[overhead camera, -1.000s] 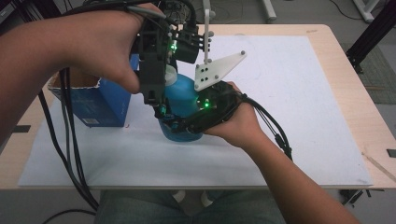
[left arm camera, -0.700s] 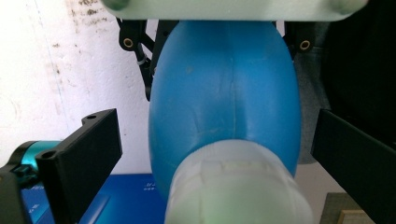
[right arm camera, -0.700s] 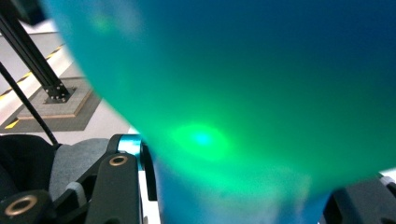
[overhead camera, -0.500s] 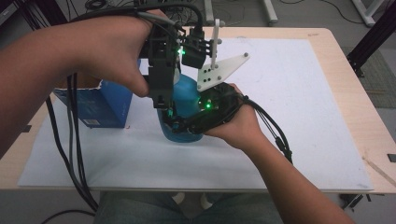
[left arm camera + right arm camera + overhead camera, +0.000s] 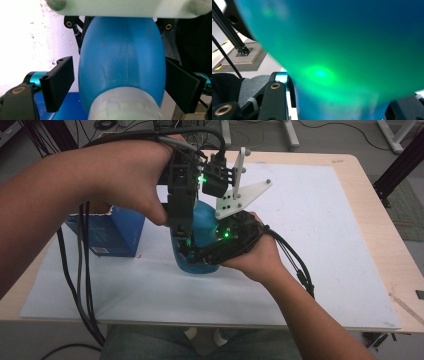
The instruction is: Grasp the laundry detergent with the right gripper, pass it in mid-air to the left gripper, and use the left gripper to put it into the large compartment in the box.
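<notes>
Gripping the blue bottle (image 5: 202, 237) low on its body, the right gripper (image 5: 197, 257) seems meant to steady it near the middle of the white sheet (image 5: 320, 245) that covers the table (image 5: 372, 185), so the top end can be worked from above; its jaws are clamped as tight as they go on the bottle's sides, and in the right gripper view the blue wall (image 5: 337, 50) sits pressed close against the camera with black jaw parts at either lower corner. The right hand (image 5: 255, 257) comes in from the near right, forearm angled up toward the centre, palm wrapped round the tool from the right; the left gripper (image 5: 182, 232) hangs over the bottle from the far left, pointing steeply down, the left hand (image 5: 135, 185) curled over its body with the forearm crossing the left of the scene. In the left gripper view the white cap (image 5: 125, 106) lies nearest the camera and the bottle swells away beyond it; the two black jaws stand either side, the left one apart from the blue wall, the right one at its edge, contact unclear; they have just been closing and look partly open, probably narrowing for a hold on the cap. A blue box (image 5: 112, 232) stands just left of the bottle, behind the black cables (image 5: 82, 285).
</notes>
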A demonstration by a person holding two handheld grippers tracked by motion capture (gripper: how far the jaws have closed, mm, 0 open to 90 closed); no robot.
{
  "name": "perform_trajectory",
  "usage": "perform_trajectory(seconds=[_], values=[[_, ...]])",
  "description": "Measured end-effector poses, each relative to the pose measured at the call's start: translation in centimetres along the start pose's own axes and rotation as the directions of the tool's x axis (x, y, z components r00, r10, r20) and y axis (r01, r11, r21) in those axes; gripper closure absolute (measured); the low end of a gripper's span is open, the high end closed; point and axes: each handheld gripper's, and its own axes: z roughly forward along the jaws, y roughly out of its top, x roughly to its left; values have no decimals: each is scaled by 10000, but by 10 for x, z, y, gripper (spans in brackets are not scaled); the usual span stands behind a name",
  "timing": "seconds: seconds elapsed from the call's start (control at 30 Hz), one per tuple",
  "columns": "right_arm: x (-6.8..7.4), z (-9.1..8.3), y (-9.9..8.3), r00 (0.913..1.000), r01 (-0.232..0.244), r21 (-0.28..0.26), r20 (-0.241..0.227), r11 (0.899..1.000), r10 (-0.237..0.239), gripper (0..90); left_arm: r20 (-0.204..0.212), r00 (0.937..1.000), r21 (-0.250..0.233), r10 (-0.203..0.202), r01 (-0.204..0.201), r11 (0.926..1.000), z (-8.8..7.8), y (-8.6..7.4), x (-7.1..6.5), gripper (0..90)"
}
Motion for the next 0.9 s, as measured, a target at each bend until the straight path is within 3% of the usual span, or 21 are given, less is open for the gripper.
perform_trajectory(seconds=[0.9], values=[[0,0,0,10000,-38,-69,-20,10000,38,461,202,9998,134,-4,2,9999,2,4,2,306]])
